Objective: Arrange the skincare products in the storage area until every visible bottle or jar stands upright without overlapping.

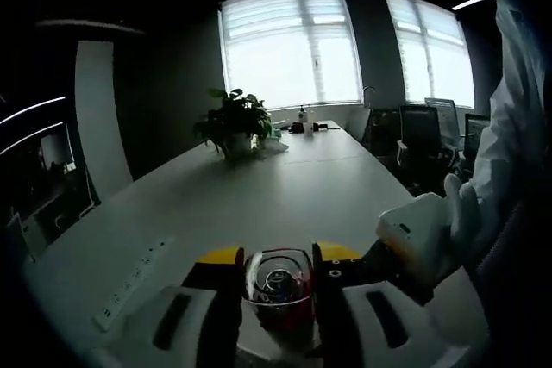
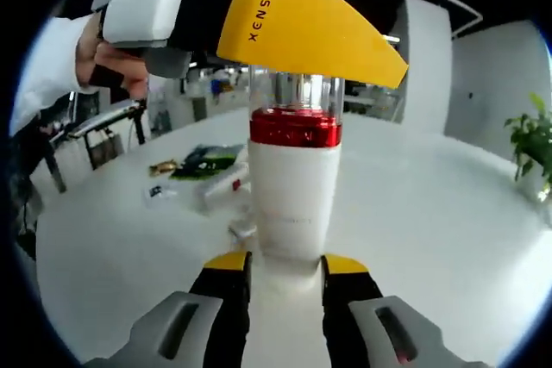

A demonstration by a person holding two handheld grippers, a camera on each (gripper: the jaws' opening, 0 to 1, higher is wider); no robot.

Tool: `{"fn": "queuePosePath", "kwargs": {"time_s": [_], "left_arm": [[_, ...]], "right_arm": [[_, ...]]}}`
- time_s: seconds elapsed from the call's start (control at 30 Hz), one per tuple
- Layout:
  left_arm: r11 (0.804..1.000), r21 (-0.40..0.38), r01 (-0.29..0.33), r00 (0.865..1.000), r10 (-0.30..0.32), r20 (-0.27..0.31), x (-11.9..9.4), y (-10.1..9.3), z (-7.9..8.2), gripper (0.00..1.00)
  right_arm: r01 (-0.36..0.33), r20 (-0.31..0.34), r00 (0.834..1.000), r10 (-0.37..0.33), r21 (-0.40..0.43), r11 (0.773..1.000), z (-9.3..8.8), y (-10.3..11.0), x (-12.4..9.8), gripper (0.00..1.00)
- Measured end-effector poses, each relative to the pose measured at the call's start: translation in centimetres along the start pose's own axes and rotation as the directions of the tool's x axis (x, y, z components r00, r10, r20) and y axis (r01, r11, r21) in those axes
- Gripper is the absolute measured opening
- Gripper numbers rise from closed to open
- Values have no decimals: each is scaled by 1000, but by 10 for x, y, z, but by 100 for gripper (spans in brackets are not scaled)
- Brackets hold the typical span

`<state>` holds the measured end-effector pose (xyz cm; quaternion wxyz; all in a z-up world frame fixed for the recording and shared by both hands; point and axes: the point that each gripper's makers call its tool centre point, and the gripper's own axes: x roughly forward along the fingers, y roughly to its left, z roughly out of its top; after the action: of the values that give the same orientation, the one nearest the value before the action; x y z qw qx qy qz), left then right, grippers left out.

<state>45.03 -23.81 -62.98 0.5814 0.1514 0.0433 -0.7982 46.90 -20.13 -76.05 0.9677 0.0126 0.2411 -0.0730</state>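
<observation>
The long white surface (image 1: 259, 187) runs away ahead of both hand-held grippers, and no storage area can be made out on it, so the task looks to be in an early or middle step: one product is in hand and nothing is shown set in its final place.

That product is a tall bottle (image 2: 293, 191) with a white body, a red band and a clear cap. In the right gripper view it stands upright just ahead of the right hand-held gripper (image 2: 285, 277), whose jaws are narrowly parted with the bottle's base between them; whether they press on it I cannot tell. The left hand-held gripper (image 1: 276, 286) comes at the same bottle from above, its jaws closed against the clear cap (image 1: 278, 280), and it shows in the right gripper view as yellow jaws over the cap. My reading is that the bottle is being carried or steadied by both, and placing it remains to be done.

Farther ahead and to the left of the right hand-held gripper lie flat packets and small boxes (image 2: 203, 170), loose on the surface; these could crowd a set-down spot. Beyond the left hand-held gripper stands a potted plant (image 1: 235, 122), well apart, with office chairs (image 1: 423, 131) off to the right.
</observation>
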Motion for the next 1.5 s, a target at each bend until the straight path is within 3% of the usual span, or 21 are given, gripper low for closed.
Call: {"fn": "queuePosePath", "kwargs": {"time_s": [0.13, 0.33, 0.73, 1.0, 1.13, 1.33, 1.5], "left_arm": [[999, -49, -19, 999, 21, 47, -4, 4, 12, 30], [998, -41, -41, 999, 42, 31, -8, 0, 15, 31], [993, -47, -112, 993, 113, 27, -29, 10, 24, 31], [985, -71, -156, 988, 156, 2, -39, 32, 14, 34], [978, -106, -178, 984, 178, -12, -49, 26, 12, 35], [969, -128, -211, 977, 205, -62, -62, 31, -4, 42], [961, -173, -215, 975, 202, -90, -73, 15, -10, 46]], "right_arm": [[-11, 3, 1000, 11, 3, 1000, 3, 1, -3, 30], [-17, 12, 1000, 17, 19, 1000, 10, -3, -8, 34], [-62, 1, 998, 62, 61, 996, 15, 0, -26, 46], [-94, 6, 996, 94, 75, 993, 19, 5, -40, 56], [-104, 1, 995, 104, 58, 993, 17, 8, -47, 62], [-131, -9, 991, 131, 39, 991, 17, 15, -56, 70], [-164, -5, 986, 165, 36, 986, 20, 21, -64, 71]]}}
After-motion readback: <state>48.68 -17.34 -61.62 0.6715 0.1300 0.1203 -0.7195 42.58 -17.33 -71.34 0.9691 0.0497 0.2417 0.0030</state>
